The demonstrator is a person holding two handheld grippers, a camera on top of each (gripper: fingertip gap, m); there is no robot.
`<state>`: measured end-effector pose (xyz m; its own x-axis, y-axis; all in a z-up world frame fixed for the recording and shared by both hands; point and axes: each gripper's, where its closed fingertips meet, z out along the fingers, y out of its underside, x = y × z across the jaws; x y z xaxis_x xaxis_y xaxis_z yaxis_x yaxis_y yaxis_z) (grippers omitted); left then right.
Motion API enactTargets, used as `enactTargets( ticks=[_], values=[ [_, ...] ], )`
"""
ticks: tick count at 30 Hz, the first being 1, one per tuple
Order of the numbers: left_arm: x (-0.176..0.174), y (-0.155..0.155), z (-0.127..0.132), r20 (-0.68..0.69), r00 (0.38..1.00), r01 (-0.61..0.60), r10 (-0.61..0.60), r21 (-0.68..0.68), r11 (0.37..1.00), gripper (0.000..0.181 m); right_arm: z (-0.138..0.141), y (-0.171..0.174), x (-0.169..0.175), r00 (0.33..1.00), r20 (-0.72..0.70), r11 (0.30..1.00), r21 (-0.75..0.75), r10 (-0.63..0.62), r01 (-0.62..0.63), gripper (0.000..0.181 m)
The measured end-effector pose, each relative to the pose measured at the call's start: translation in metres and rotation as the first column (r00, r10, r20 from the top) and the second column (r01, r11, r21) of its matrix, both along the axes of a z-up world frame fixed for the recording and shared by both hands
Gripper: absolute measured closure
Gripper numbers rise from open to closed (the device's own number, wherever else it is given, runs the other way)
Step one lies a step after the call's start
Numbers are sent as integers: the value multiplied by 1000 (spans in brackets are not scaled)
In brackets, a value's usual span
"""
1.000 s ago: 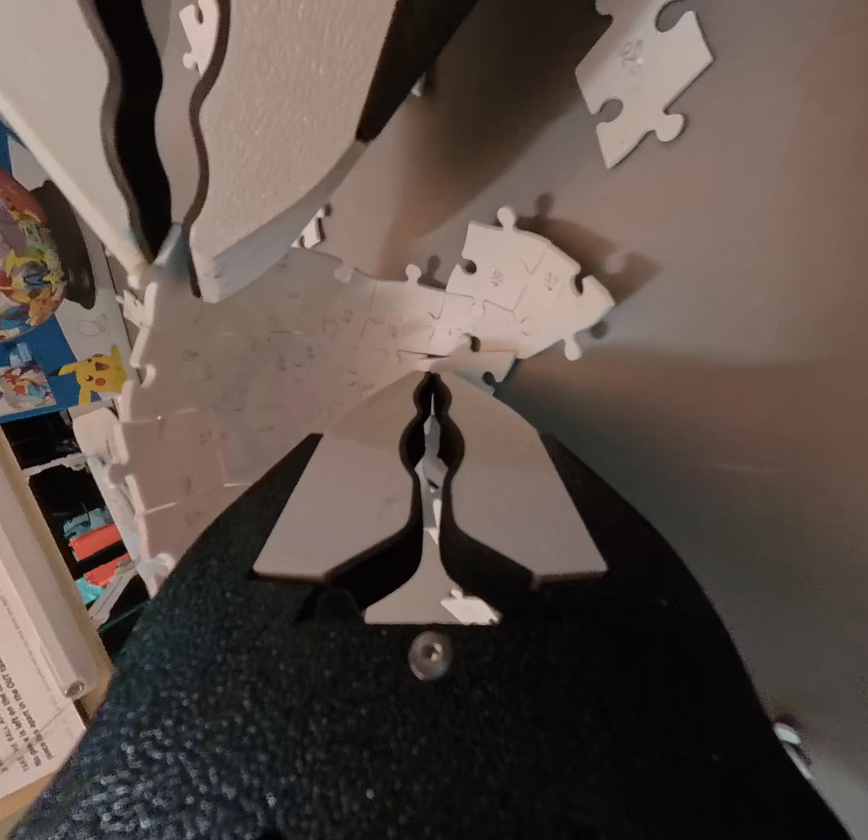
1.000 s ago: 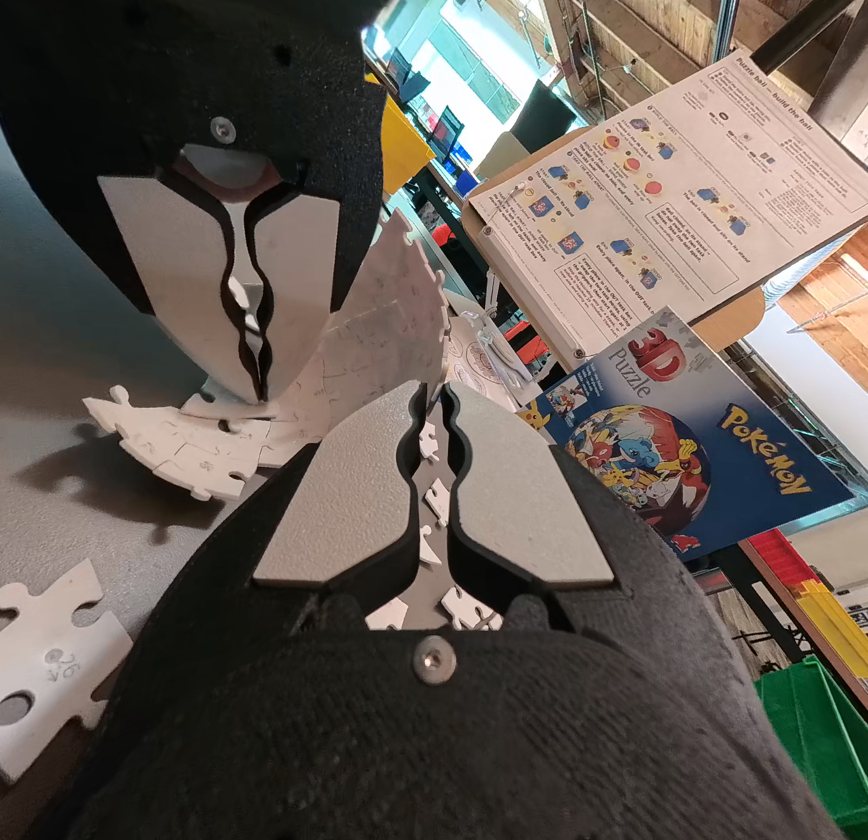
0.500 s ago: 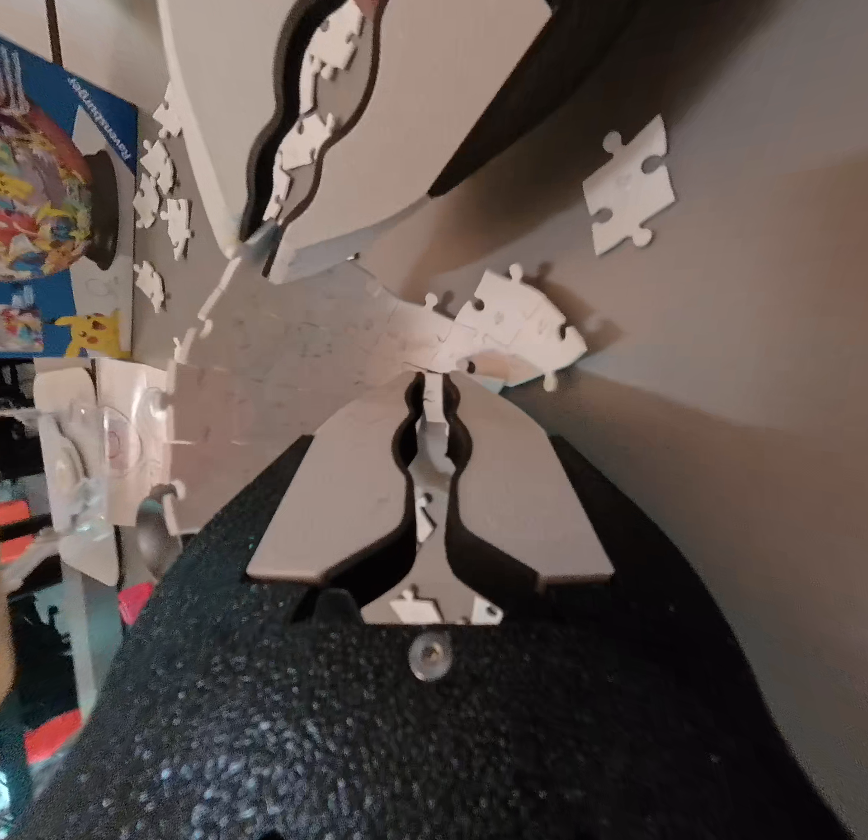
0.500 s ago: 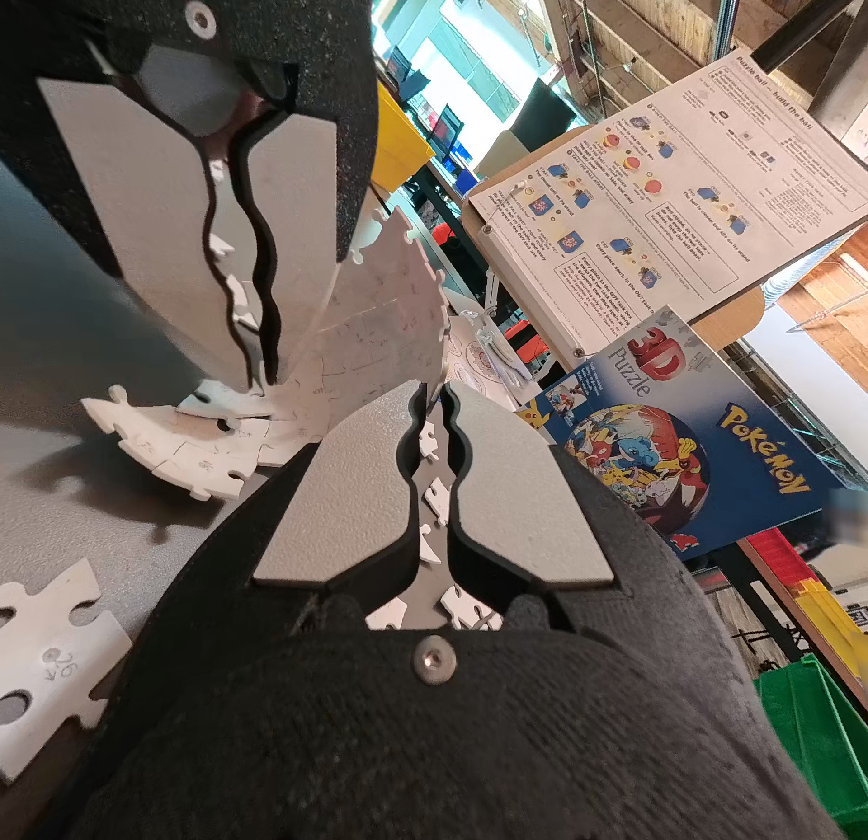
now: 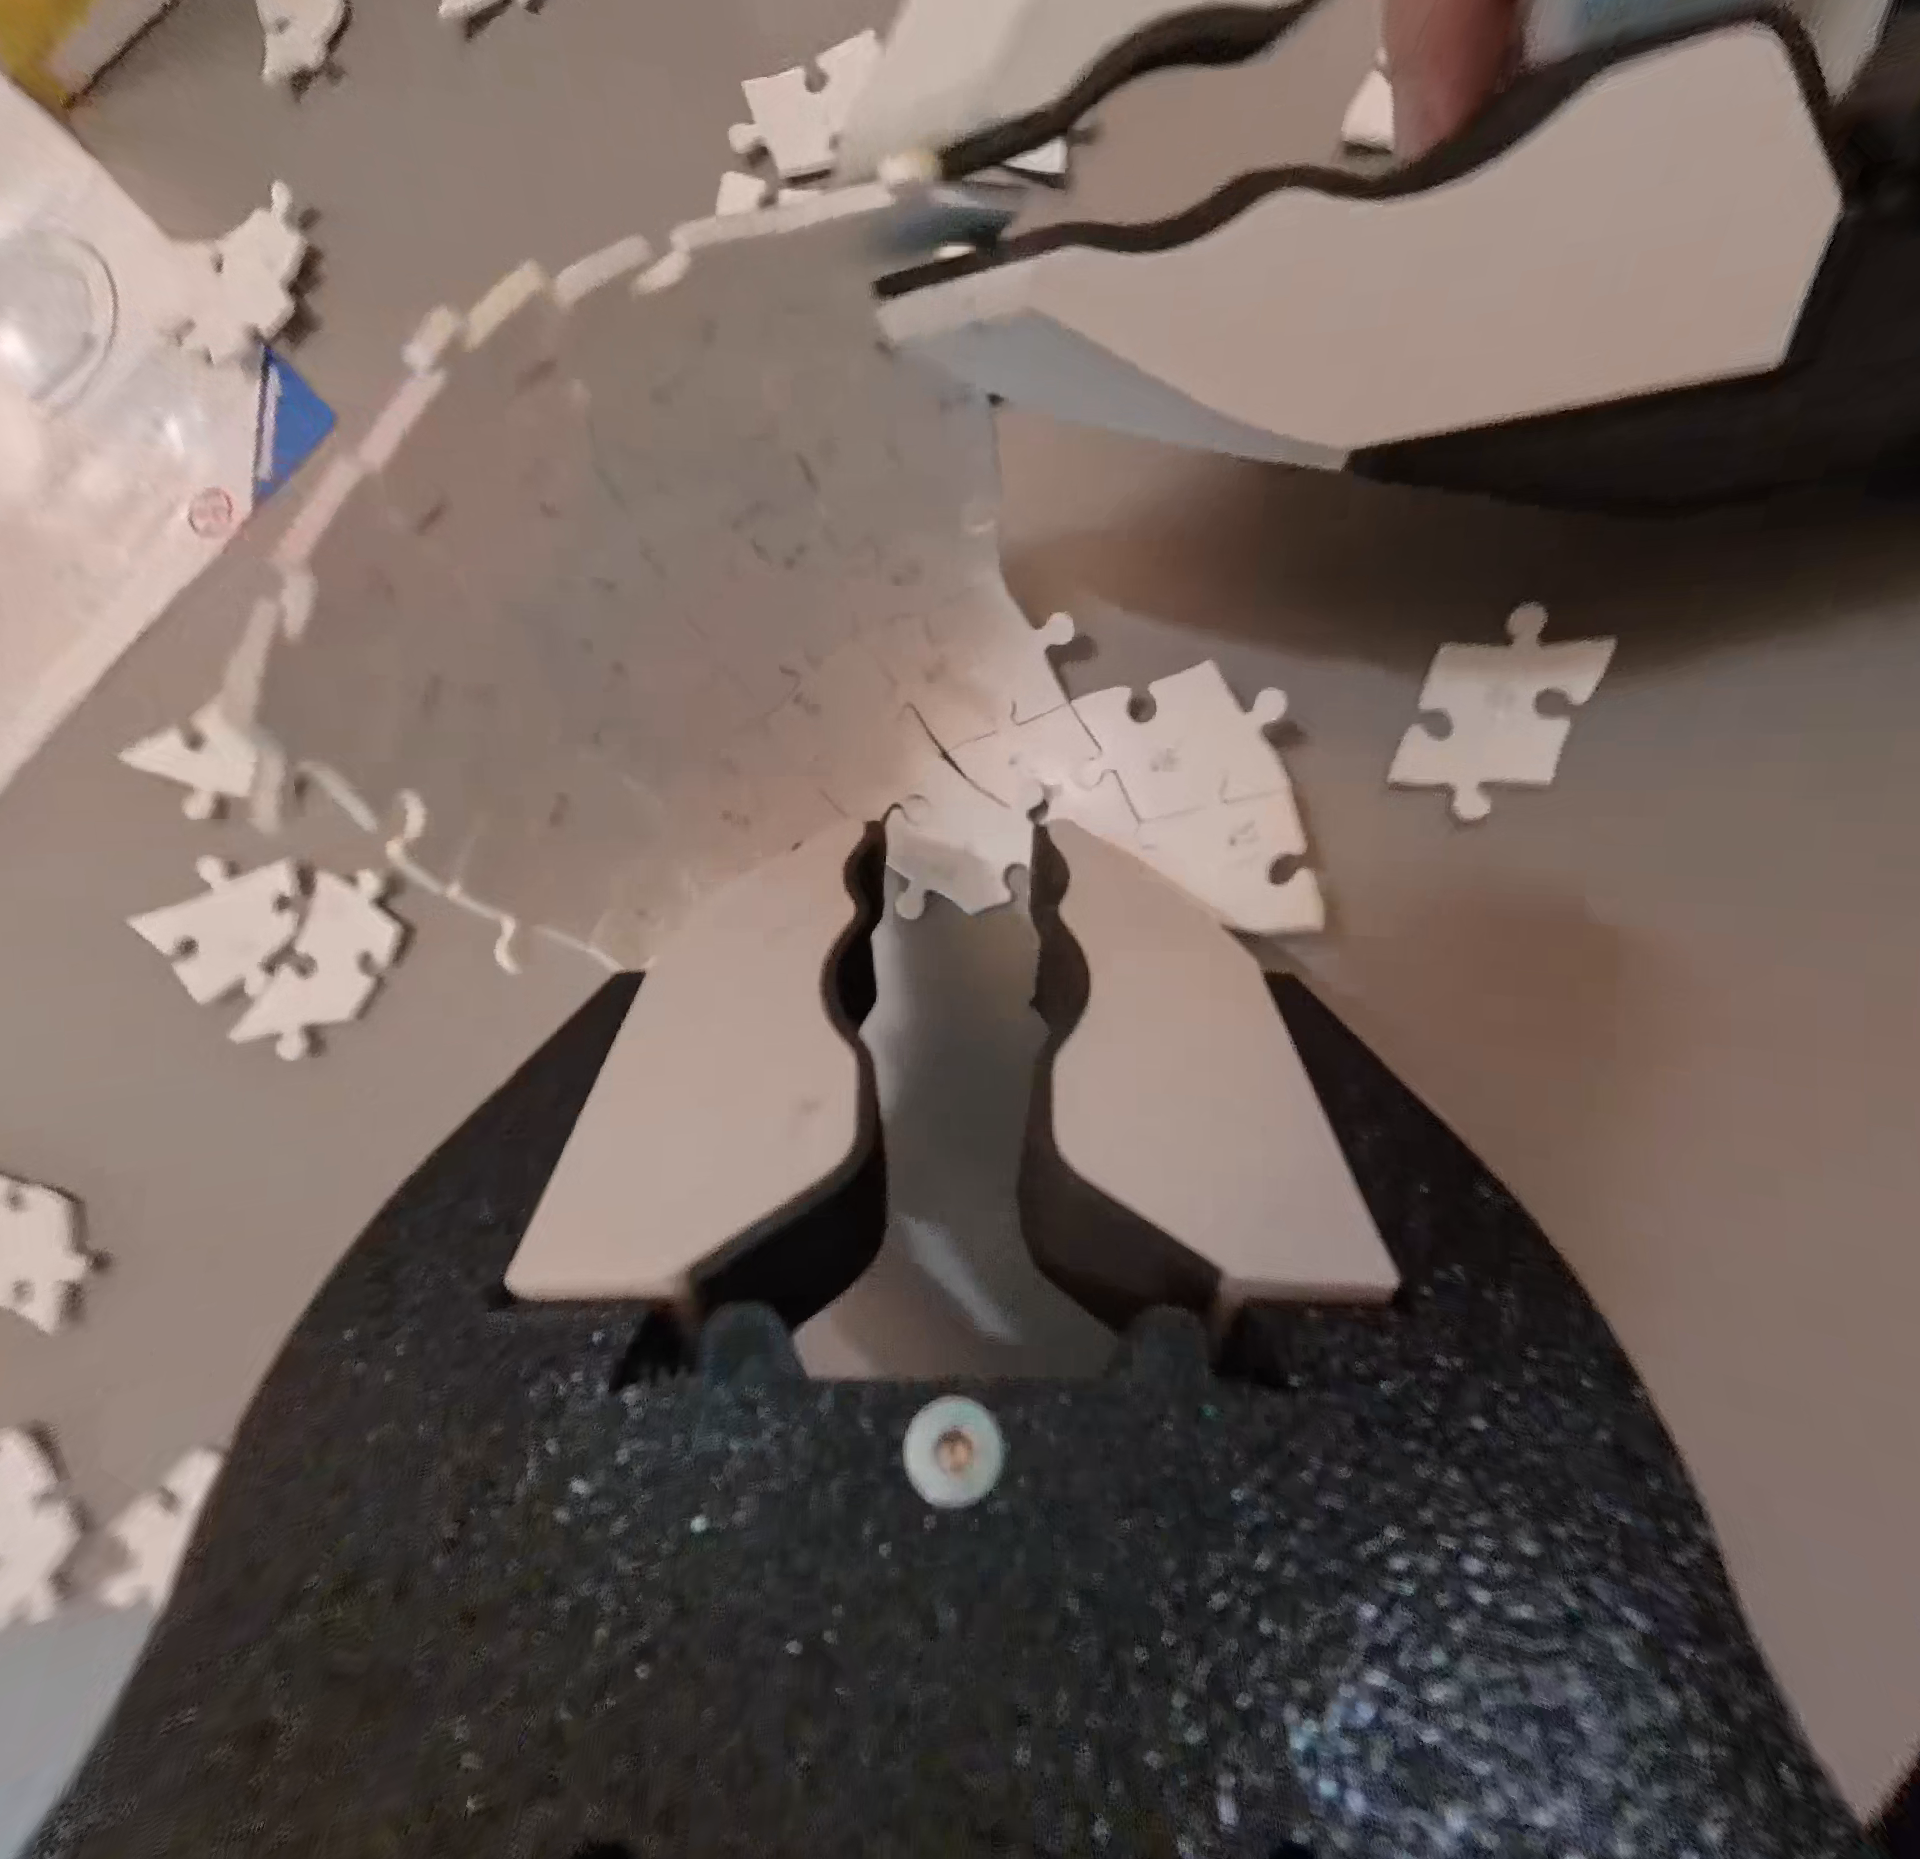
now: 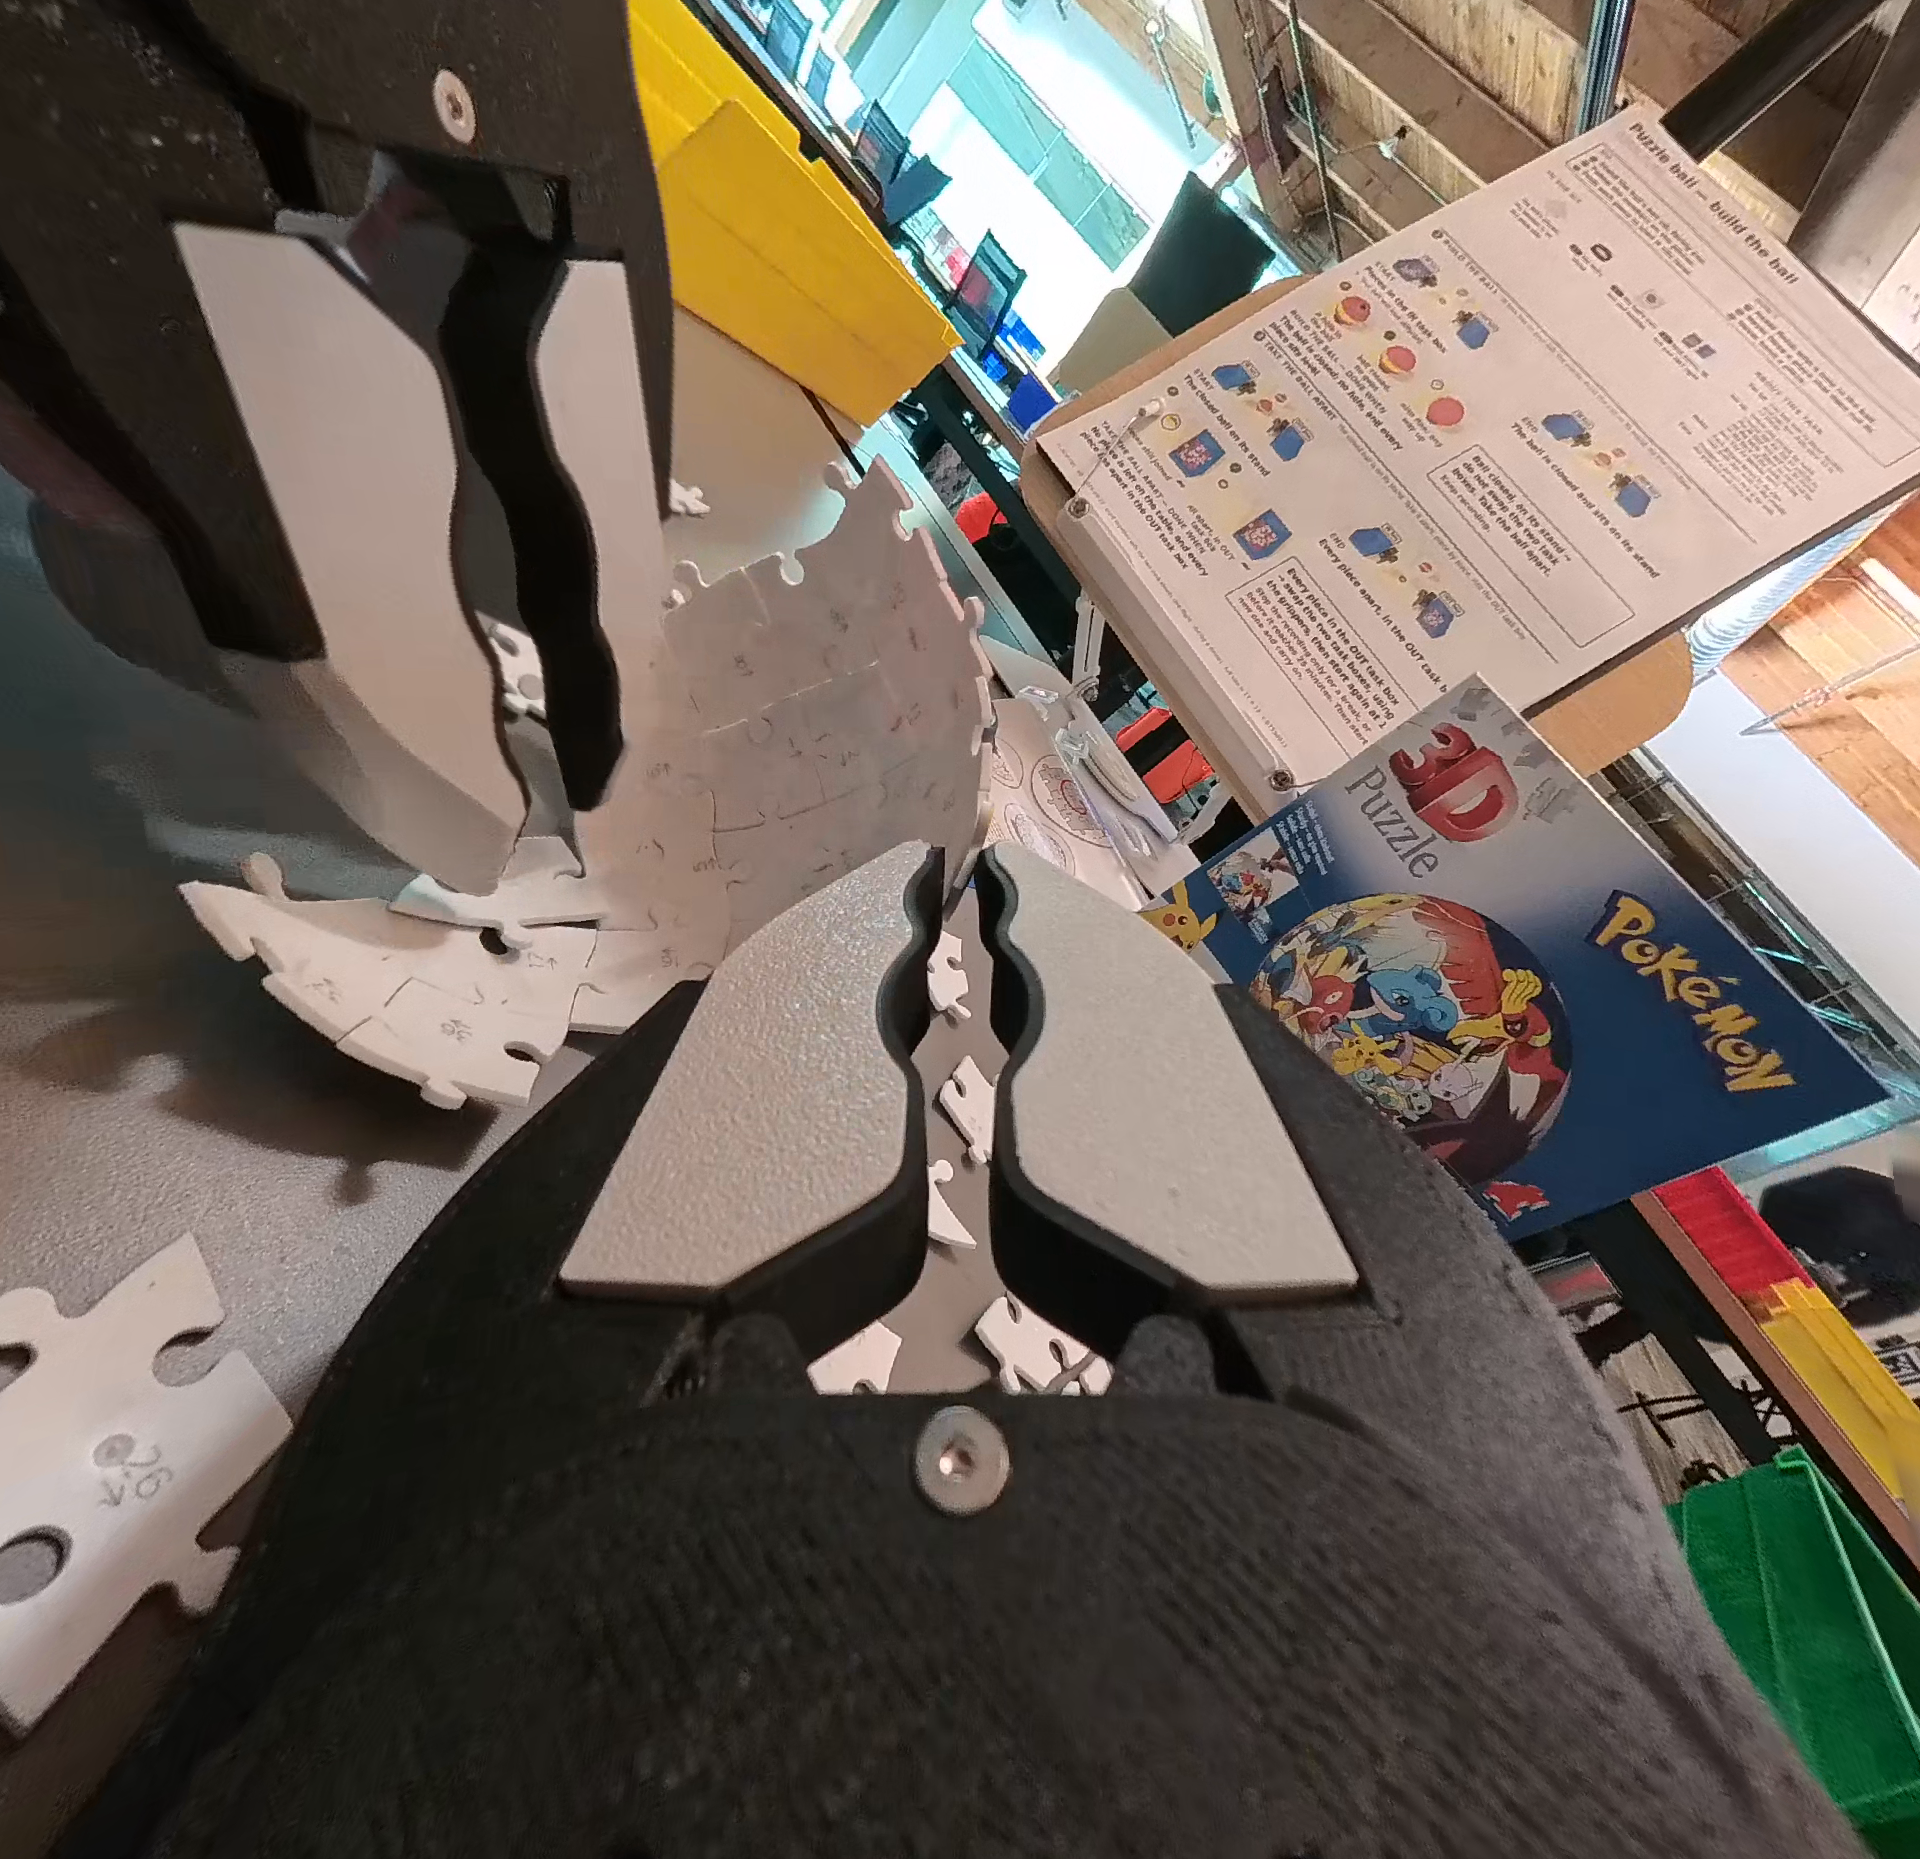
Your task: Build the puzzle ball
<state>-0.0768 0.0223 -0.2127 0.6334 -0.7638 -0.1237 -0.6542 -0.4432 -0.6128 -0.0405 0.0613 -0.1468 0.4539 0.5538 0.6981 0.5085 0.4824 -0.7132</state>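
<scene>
Left hand-held gripper (image 5: 961,853): held narrowly apart, nothing clamped; a lower tab of the puzzle shell (image 5: 665,604) lies just at its fingertips.
Right hand-held gripper (image 6: 961,874): nearly closed, pinched on the shell's thin edge (contact is partly hidden).
Step in hand: the shell is judged to be steadied for the next piece; the edge hold should be kept firm but gentle so joints are not sprung.
Shell: white, curved, several joined pieces, standing tilted on the grey surface (image 5: 1558,1030) between both grippers.
Loose piece (image 5: 1496,723): flat, right of the left gripper, apart from the shell.
</scene>
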Motion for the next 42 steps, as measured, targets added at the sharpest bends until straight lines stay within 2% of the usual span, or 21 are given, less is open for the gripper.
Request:
enactTargets(
  ticks=[3, 8, 11, 16, 24, 27, 30, 33, 42],
  values=[
    [5, -7, 1, 71, 994, -79, 84, -73, 994, 154, 0, 0, 0, 1000, 0, 1000, 0, 0, 0, 175],
    [-1, -5, -8, 41, 976, -209, 214, -95, 973, 154, 0, 0, 0, 1000, 0, 1000, -1, -1, 1, 175],
    [0, -3, -10, 63, 967, -238, 246, -117, 964, 154, 0, 0, 0, 1000, -2, 1000, -1, 2, -2, 175],
    [1, -1, -11, 26, 981, -190, 193, -91, 978, 154, 0, 0, 0, 1000, -1, 1000, -1, 2, -2, 175],
    [5, -2, -10, -40, 999, 10, -12, -34, 999, 162, 0, 0, 0, 1000, -2, 1000, -2, 4, -4, 175],
    [-1, 0, -8, -39, 999, -21, 19, -43, 999, 161, -1, 0, 0, 1000, 2, 1000, -2, 1, -1, 175],
    [-5, -1, -1, 21, 995, -98, 100, -68, 993, 159, -1, 0, 0, 1000, 2, 1000, -2, 2, -2, 175],
    [-15, -6, -6, -17, 988, -156, 155, -95, 983, 156, 0, -1, 0, 1000, -1, 1000, -2, 5, -5, 175],
    [-12, -2, -13, -44, 989, -146, 143, -61, 987, 163, 0, -1, -1, 1000, -3, 1000, -1, 8, -8, 175]
  ],
)
